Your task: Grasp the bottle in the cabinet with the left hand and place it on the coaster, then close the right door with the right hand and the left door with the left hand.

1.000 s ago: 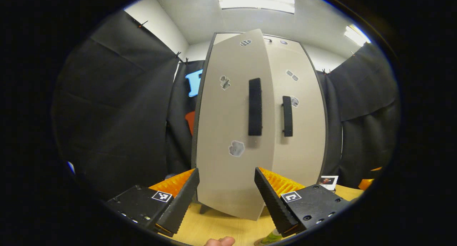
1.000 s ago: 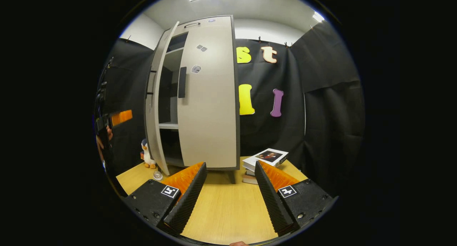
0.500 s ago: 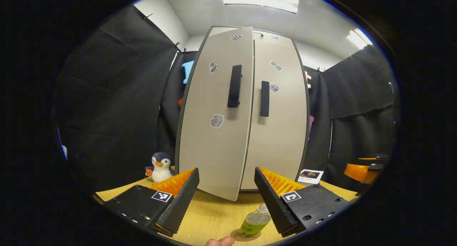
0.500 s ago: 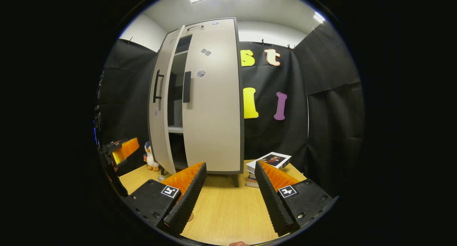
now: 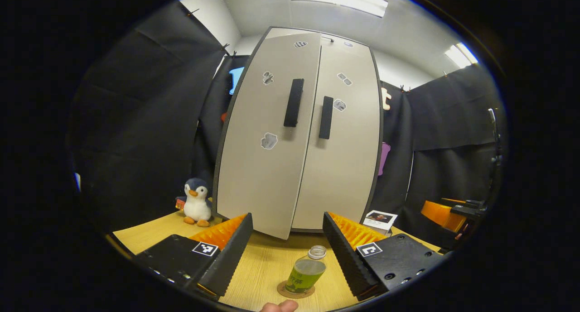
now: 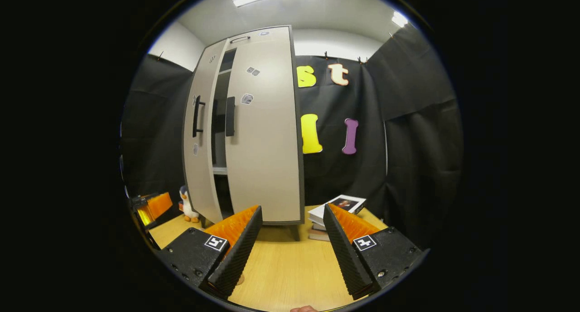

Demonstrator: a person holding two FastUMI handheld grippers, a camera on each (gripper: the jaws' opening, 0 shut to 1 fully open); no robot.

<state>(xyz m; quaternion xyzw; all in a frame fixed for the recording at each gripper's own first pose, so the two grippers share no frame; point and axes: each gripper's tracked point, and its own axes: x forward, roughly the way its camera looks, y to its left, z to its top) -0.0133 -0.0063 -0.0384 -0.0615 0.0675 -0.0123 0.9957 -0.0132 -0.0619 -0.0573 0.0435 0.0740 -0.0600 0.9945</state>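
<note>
**Desk:** Where is the bottle?

**Operator:** From my left gripper view, the bottle (image 5: 306, 272) stands upright on the round coaster (image 5: 295, 291) on the bench (image 5: 267, 266), in front of the cabinet (image 5: 299, 135). It sits between the fingers of my left gripper (image 5: 286, 251), but they do not touch it: the jaws are spread wide with nothing in them.

**Desk:** And the doors?

**Operator:** The right door (image 5: 342, 140) looks flush with the cabinet front. The left door (image 5: 267, 135) is ajar, its lower corner swung out toward me past the right one. My right gripper view makes it plainer: a dark gap runs top to bottom between the left door (image 6: 199, 135) and the right door (image 6: 263, 131), and a shelf edge shows through it.

**Desk:** Your right gripper?

**Operator:** The right gripper (image 6: 290, 239) hangs over the bench (image 6: 285, 266) with its jaws apart, holding nothing, well back from the cabinet (image 6: 253, 126). It also shows at the far right of the left gripper view (image 5: 446, 212), too small there to read.

**Desk:** Anything else on the bench?

**Operator:** A plush penguin (image 5: 197, 203) stands just left of the cabinet, and a stack of books (image 6: 337, 210) lies to its right.
</note>
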